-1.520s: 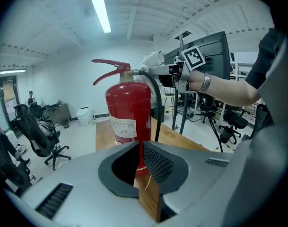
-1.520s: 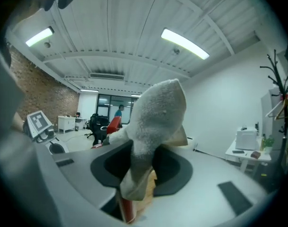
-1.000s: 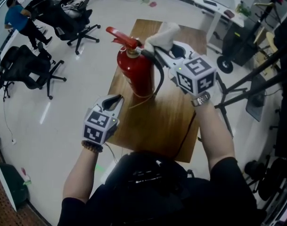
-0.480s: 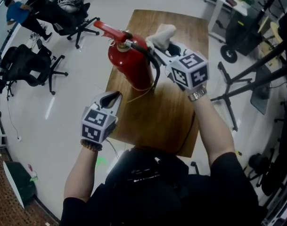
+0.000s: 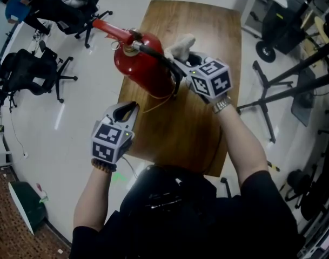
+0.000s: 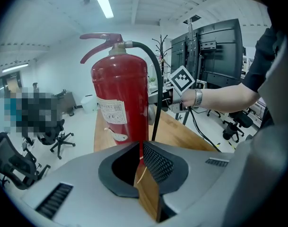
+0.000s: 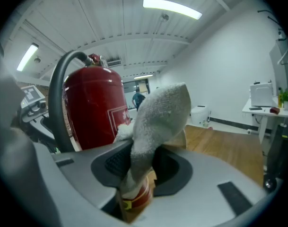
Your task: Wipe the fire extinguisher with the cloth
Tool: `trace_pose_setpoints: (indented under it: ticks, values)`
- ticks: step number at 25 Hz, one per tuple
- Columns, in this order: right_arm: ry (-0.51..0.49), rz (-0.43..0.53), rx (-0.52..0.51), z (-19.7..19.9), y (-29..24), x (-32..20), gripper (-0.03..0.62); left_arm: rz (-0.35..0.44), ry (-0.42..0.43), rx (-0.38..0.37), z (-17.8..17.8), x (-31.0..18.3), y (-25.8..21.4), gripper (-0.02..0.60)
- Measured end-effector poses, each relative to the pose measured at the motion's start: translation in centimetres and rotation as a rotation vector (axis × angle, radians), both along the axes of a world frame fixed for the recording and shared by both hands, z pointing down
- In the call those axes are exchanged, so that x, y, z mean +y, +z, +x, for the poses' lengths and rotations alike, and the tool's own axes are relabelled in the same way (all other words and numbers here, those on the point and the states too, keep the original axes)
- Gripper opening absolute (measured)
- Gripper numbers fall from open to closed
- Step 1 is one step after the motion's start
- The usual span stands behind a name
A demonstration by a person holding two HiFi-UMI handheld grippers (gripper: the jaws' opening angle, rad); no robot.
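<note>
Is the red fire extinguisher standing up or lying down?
Standing up: the fire extinguisher rises straight from the table, handle on top.

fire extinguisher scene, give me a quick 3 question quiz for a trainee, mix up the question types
1. True or false: the left gripper is shut with nothing between its jaws.
2. What is the right gripper clamped on? A: a sponge. B: the cloth. C: a spray bottle.
3. Fill in: the fire extinguisher stands upright on the wooden ____.

Key: 1 true; 2 B; 3 table.
</note>
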State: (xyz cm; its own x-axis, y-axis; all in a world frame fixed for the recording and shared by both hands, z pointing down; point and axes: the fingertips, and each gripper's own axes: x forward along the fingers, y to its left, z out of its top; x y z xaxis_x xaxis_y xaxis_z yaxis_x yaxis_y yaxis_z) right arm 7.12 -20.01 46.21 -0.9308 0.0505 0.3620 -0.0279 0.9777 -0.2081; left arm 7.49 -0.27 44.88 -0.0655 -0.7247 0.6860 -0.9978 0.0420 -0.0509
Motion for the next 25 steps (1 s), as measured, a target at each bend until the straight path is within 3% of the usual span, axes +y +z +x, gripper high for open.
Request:
trace_pose_setpoints:
  ticks: [25]
  values:
    - [-0.049,-0.117,0.265,-1.2,15.2,-0.3,0.137,-0.070,-0.013,0.019,-0.5,-0.8,2.4,0.012]
